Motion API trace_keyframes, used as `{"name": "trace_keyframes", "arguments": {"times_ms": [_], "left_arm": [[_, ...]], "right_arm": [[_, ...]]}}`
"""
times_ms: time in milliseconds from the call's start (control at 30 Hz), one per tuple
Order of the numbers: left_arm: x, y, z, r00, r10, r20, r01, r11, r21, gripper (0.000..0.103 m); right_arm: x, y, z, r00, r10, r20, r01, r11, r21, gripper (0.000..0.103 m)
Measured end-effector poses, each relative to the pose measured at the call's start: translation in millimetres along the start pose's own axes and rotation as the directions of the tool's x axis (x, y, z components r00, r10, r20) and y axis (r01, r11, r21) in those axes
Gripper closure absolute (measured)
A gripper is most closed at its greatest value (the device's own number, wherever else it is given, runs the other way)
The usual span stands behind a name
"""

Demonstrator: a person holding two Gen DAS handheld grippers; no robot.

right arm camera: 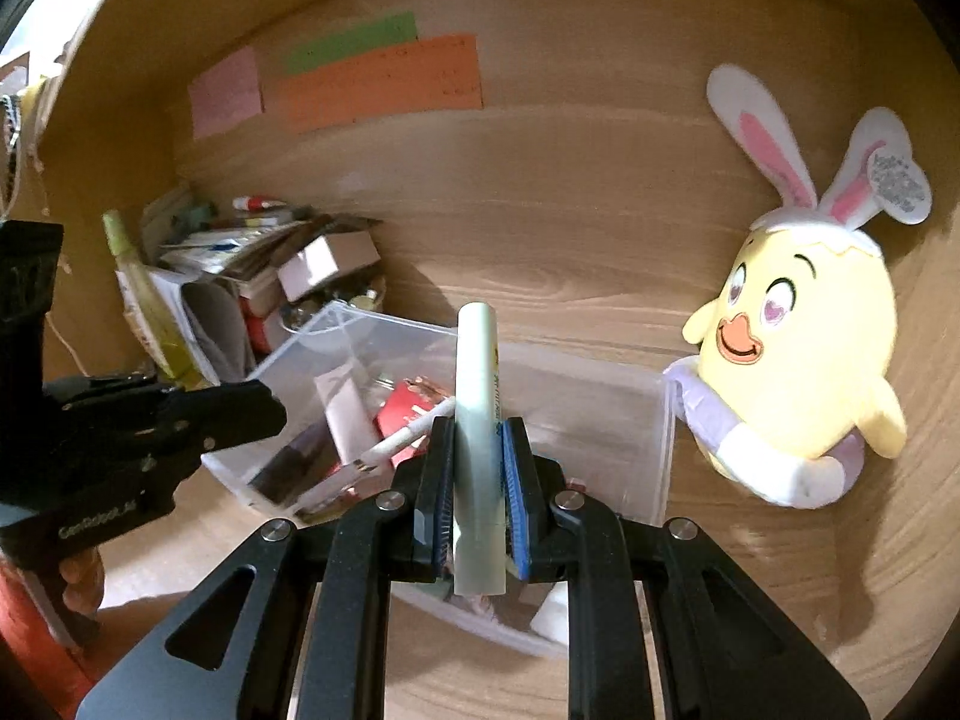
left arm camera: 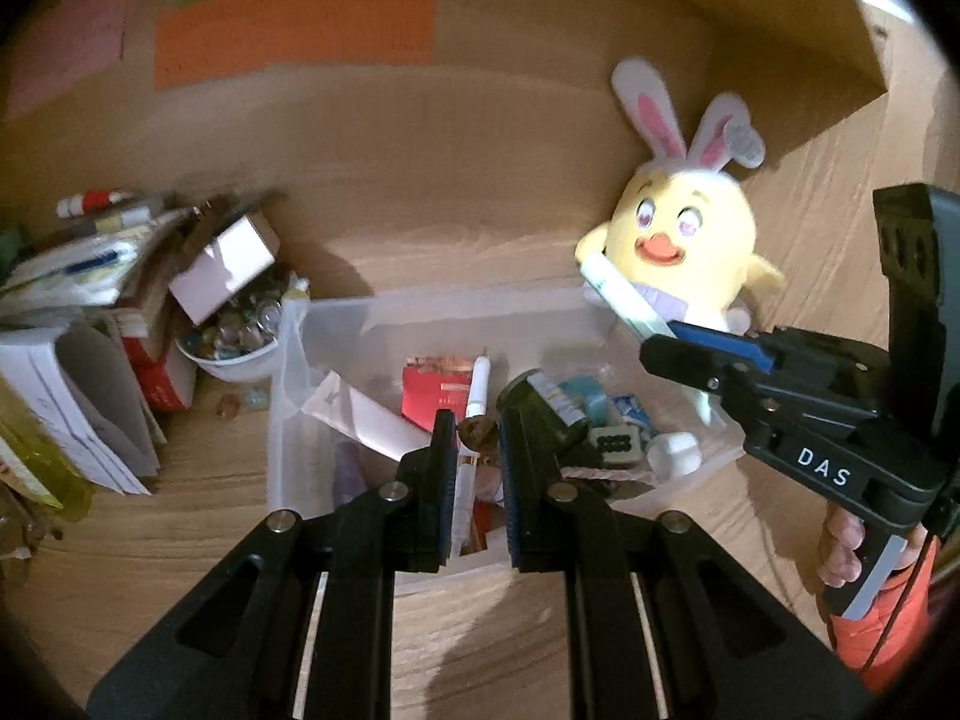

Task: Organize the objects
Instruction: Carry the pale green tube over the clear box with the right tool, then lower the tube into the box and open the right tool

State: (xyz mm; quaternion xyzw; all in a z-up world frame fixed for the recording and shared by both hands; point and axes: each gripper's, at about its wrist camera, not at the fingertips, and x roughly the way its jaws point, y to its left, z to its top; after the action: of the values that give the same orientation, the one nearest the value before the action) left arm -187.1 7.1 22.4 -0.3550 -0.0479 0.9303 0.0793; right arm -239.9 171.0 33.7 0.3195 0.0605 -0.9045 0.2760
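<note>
Between right hand-held gripper (right arm camera: 474, 468) pads, pale tube (right arm camera: 475, 450) (left view: half-hidden)

A home desk nook in wood-grain board: 3 paper notes (right arm camera: 336, 84) are stuck on the far wall, a yellow chick plush (right arm camera: 798, 360) with bunny ears leans at the right, and books and papers (left arm camera: 78, 360) pile at the left beside a bowl of glass pebbles (left arm camera: 240, 336).
</note>
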Motion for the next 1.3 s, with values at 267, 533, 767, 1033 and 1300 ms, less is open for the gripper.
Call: {"name": "trace_keyframes", "arguments": {"times_ms": [267,533,767,1033,1300], "left_arm": [[37,1,-4,0.996,0.021,-0.084,-0.020,1.000,0.015,0.090],[52,1,-10,0.993,0.033,-0.118,-0.031,0.999,0.021,0.090],[53,5,-10,0.993,0.038,-0.111,-0.037,0.999,0.014,0.090],[46,8,-8,0.995,0.042,-0.095,-0.041,0.999,0.010,0.080],[21,5,-3,0.998,0.051,-0.045,-0.050,0.999,0.016,0.079]], "right_arm": [[36,-5,-7,0.997,0.001,-0.082,-0.001,1.000,0.004,0.089],[48,-3,-12,0.993,0.005,-0.119,-0.007,1.000,-0.016,0.089],[53,0,-15,0.990,0.010,-0.144,-0.013,1.000,-0.026,0.089],[47,-1,-14,0.988,0.022,-0.151,-0.024,1.000,-0.011,0.077],[22,4,-7,0.995,0.005,-0.100,-0.007,1.000,-0.017,0.072]]}}
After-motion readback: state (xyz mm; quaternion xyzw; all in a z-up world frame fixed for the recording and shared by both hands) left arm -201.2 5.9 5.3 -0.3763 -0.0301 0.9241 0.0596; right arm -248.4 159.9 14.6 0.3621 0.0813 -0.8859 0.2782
